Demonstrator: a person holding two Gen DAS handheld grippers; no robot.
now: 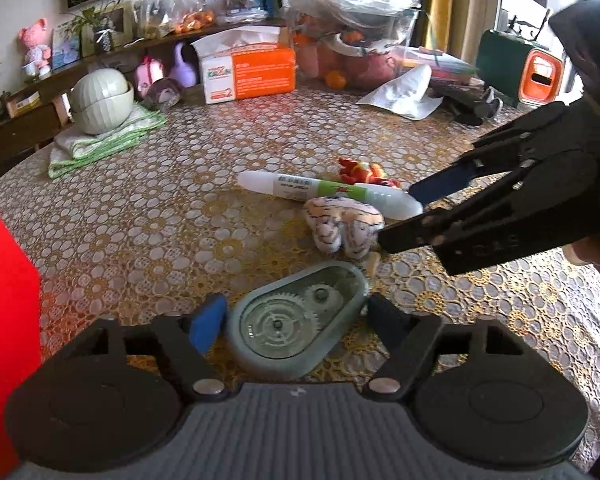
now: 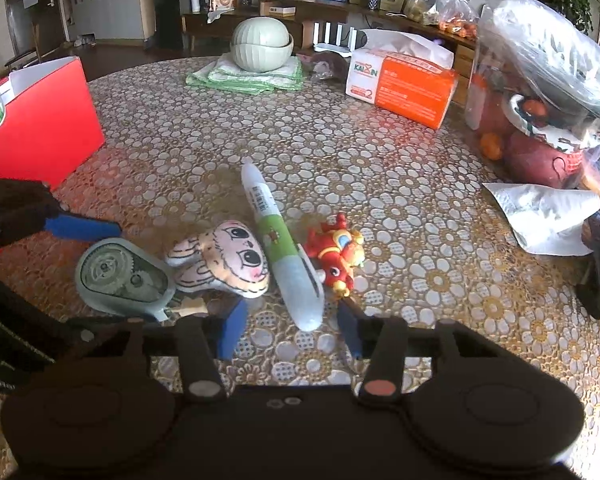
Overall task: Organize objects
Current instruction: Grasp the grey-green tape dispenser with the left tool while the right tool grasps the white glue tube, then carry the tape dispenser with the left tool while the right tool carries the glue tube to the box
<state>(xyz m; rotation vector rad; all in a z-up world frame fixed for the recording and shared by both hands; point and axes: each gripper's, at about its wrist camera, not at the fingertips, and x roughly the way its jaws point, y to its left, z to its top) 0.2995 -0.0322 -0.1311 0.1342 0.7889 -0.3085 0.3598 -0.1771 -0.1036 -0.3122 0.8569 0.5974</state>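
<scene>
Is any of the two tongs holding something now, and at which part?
Nothing is held. The left tongs stand open around the grey correction tape dispenser, not closed on it. The right tongs are open around the near end of the pen.

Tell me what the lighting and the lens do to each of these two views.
Left wrist view: window light blows out the upper right, the red box casts a red tint on the tablecloth, and fisheye bends the table edge. Right wrist view: daylight whitens the lower right cloth, the plastic bag glares, and the right gripper body is nearly black.
</scene>
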